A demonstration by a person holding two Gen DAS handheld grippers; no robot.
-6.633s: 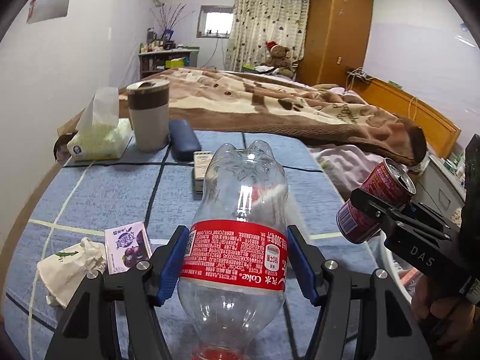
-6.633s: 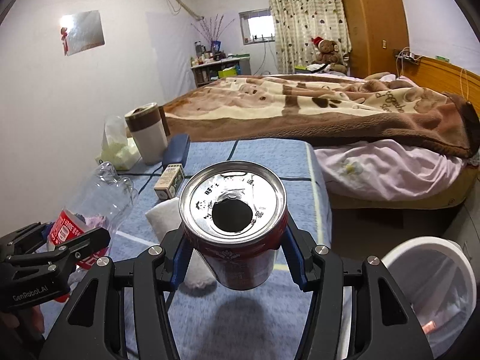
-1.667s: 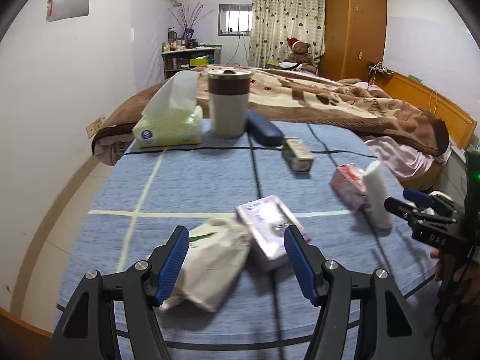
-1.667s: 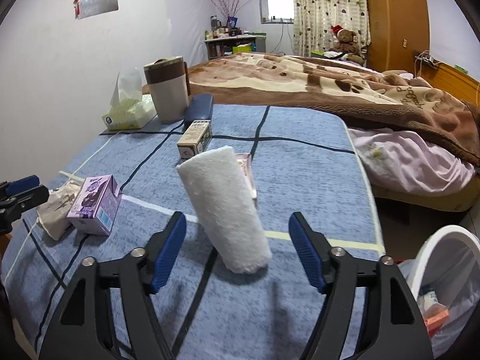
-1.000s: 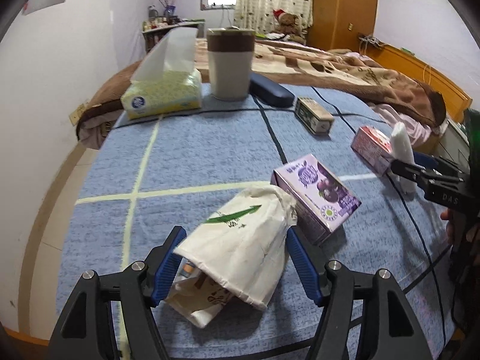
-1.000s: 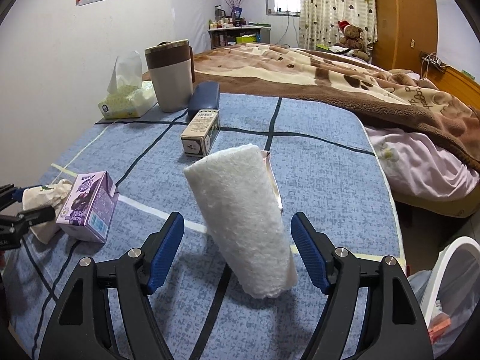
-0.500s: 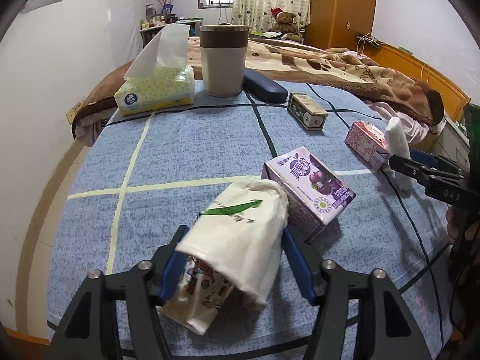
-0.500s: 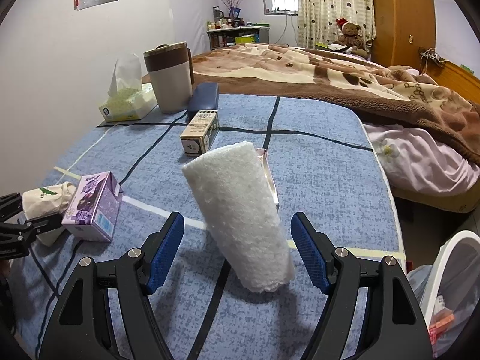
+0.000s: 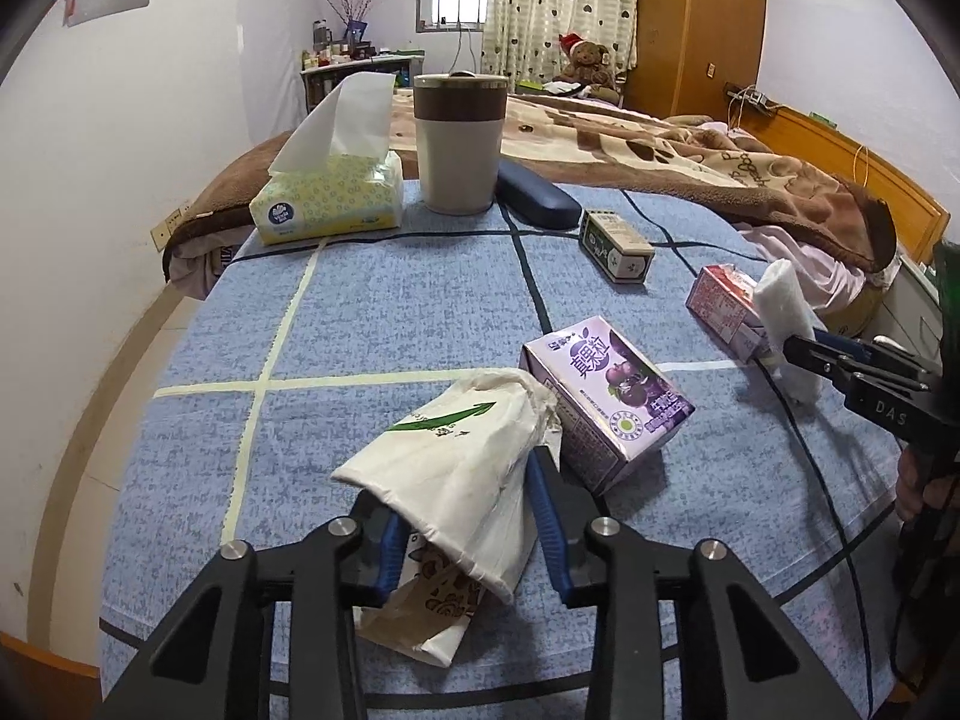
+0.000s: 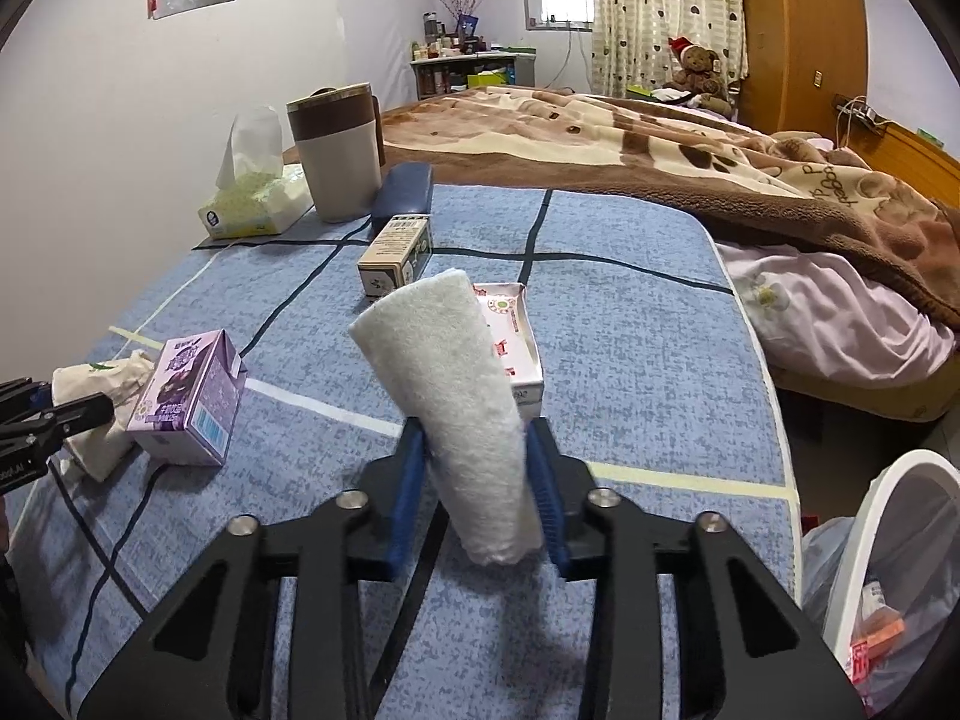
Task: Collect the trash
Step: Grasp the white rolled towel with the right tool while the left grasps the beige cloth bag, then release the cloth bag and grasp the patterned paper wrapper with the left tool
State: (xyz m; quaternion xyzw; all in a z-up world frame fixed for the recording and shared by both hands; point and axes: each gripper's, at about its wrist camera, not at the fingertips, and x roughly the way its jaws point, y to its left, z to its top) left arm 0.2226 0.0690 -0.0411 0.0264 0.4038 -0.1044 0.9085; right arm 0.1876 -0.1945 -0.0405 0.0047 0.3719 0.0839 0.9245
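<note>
A crumpled white paper bag (image 9: 462, 456) with a green arrow lies at the near edge of the blue cloth-covered table (image 9: 390, 300). My left gripper (image 9: 465, 510) is closing on it, and both blue pads press its sides. A white rolled towel (image 10: 462, 396) stands tilted near the table's right side. My right gripper (image 10: 477, 480) is closing around its lower end, pads touching it. A purple juice carton (image 9: 606, 396) lies just right of the bag. A pink carton (image 10: 510, 336) lies behind the towel.
A white bin (image 10: 888, 552) lined with a bag and holding trash stands on the floor at the right. At the table's far end are a tissue box (image 9: 327, 198), a lidded mug (image 9: 459, 141), a dark blue case (image 9: 537, 195) and a small box (image 9: 615, 243). A bed lies beyond.
Both pairs of jaws have come in from wide apart: the left onto the paper bag, the right onto the towel roll. Neither hand has shifted noticeably.
</note>
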